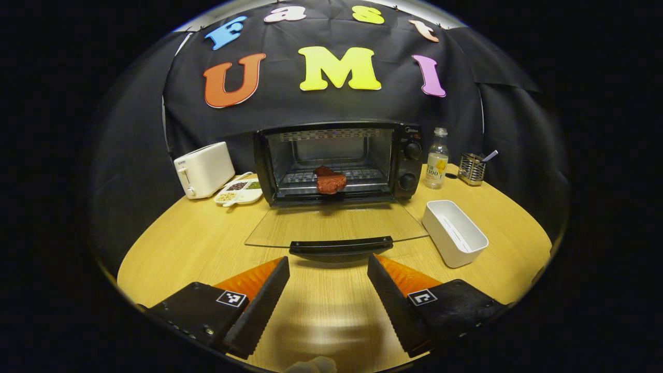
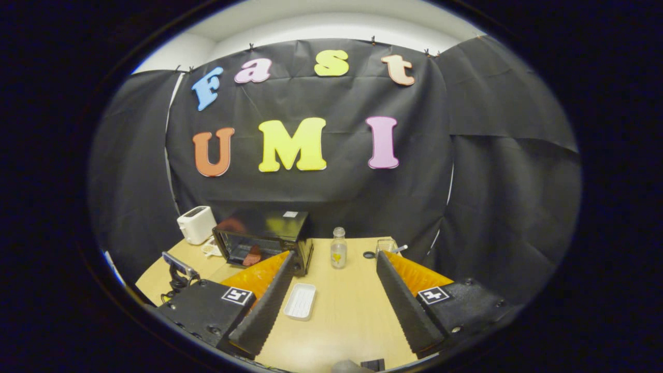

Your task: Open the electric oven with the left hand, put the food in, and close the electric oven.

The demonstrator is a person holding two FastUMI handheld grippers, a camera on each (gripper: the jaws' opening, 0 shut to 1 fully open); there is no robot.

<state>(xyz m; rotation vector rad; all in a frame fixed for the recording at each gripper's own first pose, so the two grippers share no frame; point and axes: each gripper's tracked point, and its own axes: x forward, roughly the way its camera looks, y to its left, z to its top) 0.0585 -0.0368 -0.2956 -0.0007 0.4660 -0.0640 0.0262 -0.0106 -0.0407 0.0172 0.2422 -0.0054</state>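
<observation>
The electric oven (image 1: 336,160) stands open on the worktop (image 1: 197,243), its glass door (image 1: 336,225) folded flat, the food (image 1: 330,181) on the rack inside. The white tray (image 1: 454,233) beside it holds nothing. The left tool (image 1: 328,282) and right tool (image 2: 334,282) are both spread, gripping nothing.

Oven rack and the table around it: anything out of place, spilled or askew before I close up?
One oddity: the food sits at the very front edge of the oven rack, seemingly overhanging it toward the lowered door. Closing might nudge it. Nothing looks spilled; the white tray stands empty.
</observation>
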